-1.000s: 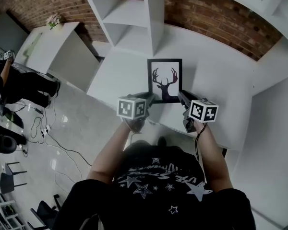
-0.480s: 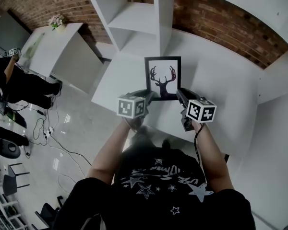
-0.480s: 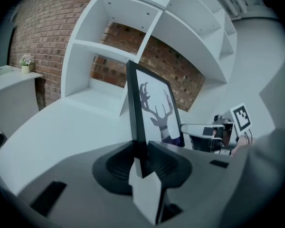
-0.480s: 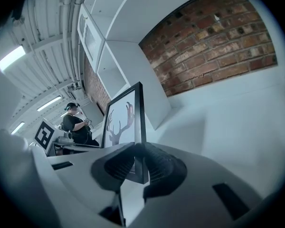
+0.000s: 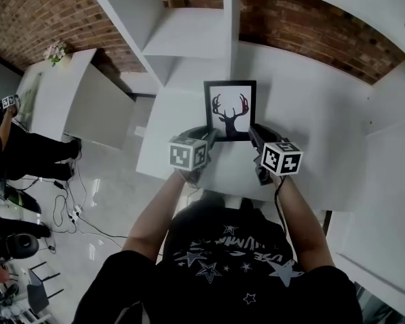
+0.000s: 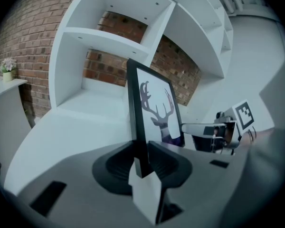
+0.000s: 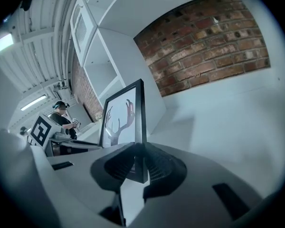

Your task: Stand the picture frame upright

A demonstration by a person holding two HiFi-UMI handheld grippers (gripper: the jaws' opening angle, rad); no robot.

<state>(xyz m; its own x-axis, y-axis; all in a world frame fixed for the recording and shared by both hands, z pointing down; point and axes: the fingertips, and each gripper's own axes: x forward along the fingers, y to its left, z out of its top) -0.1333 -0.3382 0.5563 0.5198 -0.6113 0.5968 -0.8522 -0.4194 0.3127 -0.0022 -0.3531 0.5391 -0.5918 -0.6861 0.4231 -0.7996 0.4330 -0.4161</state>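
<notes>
While the picture frame (image 5: 229, 110) is held upright over the white table (image 5: 317, 120), its left edge is pinched by the left gripper (image 5: 208, 138) and its right edge by the right gripper (image 5: 252, 133). Bare tabletop lies to its right, and a shelf unit (image 5: 189, 39) stands behind.

Black picture frame (image 5: 229, 111) with stag-head print, upright, held by both side edges over white table (image 5: 309, 128)

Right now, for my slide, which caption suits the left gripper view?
Left gripper clamps one side edge of the black-framed deer picture; right gripper grips the opposite edge, white shelves behind.
</notes>
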